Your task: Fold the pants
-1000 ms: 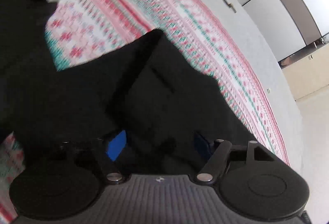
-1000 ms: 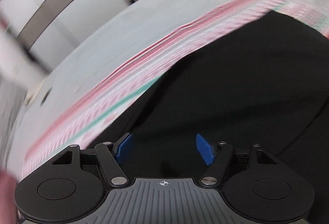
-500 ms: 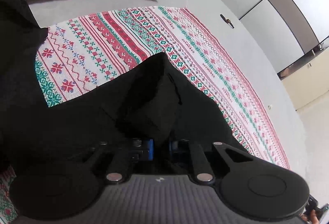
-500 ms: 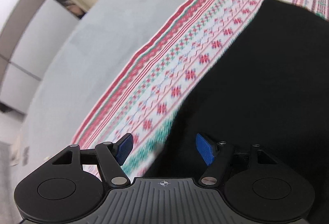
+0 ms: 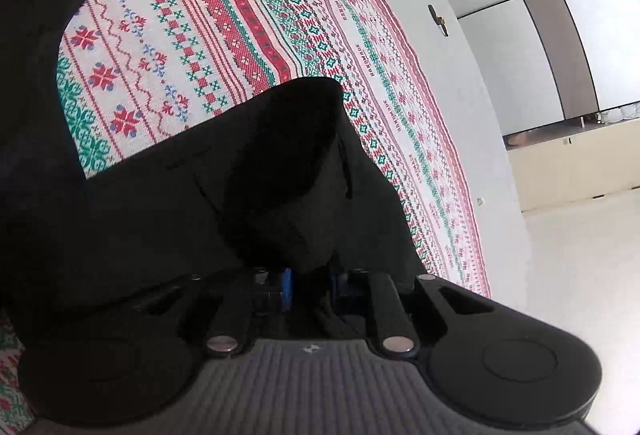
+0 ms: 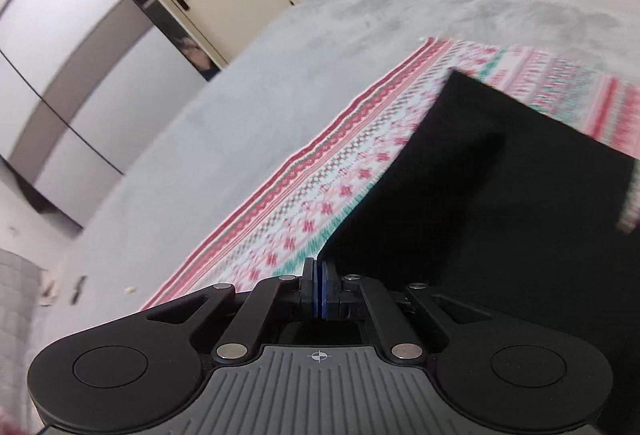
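Your left gripper clamps bunched pants; right gripper pinches their edge thinly. Pull unevenly and the right side slips.

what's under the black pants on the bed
The black pants lie on a red, green and white patterned cloth, itself on a grey bed cover. Anything beneath the pants themselves is covered.
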{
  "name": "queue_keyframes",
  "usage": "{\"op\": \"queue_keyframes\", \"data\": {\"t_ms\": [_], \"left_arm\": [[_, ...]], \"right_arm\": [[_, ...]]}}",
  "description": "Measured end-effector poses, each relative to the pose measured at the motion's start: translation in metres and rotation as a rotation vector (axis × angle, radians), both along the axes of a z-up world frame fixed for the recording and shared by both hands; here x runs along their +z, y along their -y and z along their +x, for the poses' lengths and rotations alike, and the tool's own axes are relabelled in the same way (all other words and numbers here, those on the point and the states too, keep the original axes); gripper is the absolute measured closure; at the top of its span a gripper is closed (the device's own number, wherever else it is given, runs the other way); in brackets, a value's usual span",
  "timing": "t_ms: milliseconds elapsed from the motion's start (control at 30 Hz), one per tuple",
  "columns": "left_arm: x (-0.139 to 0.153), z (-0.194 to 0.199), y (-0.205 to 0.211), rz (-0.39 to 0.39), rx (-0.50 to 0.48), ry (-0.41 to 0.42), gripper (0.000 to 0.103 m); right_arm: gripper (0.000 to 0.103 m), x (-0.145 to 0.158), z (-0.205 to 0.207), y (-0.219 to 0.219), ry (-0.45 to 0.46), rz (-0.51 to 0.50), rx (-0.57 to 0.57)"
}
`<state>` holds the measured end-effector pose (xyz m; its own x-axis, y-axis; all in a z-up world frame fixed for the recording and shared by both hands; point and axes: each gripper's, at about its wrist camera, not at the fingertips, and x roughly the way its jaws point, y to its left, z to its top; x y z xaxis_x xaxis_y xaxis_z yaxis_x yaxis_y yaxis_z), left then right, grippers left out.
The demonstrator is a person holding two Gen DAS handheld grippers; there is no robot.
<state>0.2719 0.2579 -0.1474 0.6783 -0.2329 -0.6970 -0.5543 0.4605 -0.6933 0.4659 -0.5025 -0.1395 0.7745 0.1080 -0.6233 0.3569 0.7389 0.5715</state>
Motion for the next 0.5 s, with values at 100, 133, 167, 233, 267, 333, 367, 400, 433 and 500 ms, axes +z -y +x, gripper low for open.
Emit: {"op": "queue_keyframes", "data": {"t_ms": [100,133,167,233,267,333,367,400,433,500], "left_arm": [[0.002,0.001,0.002,0.017,-0.003,-0.003,0.066],[0.003,0.000,0.002,0.015,-0.003,-0.002,0.067],[0.005,-0.003,0.003,0.011,-0.003,0.002,0.067],[0.011,-0.009,0.002,0.006,-0.017,0.019,0.067],[0.013,-0.012,0.000,0.001,-0.025,0.026,0.067],[0.008,-0.016,-0.007,-0.030,-0.032,0.031,0.066],[0.004,-0.016,-0.012,-0.050,-0.035,0.024,0.066],[-0.001,-0.018,-0.016,-0.067,-0.028,0.010,0.066],[-0.003,-0.019,-0.018,-0.072,-0.025,0.003,0.066],[0.000,-0.022,-0.019,-0.040,-0.024,0.011,0.067]], "right_arm": [[0.101,0.001,-0.056,0.013,0.010,0.043,-0.008],[0.101,-0.001,-0.072,0.016,0.009,0.048,-0.011],[0.101,-0.004,-0.087,0.019,0.004,0.058,-0.012],[0.101,-0.009,-0.108,0.021,-0.005,0.052,-0.010],[0.101,-0.011,-0.116,0.020,-0.014,0.040,-0.010],[0.101,-0.017,-0.126,0.018,-0.021,0.019,0.001],[0.101,-0.022,-0.128,0.019,-0.022,0.016,0.001],[0.101,-0.026,-0.130,0.019,-0.025,0.014,0.003],[0.101,-0.032,-0.130,0.020,-0.039,0.009,0.009],[0.101,-0.045,-0.123,0.021,-0.109,-0.009,0.027]]}}
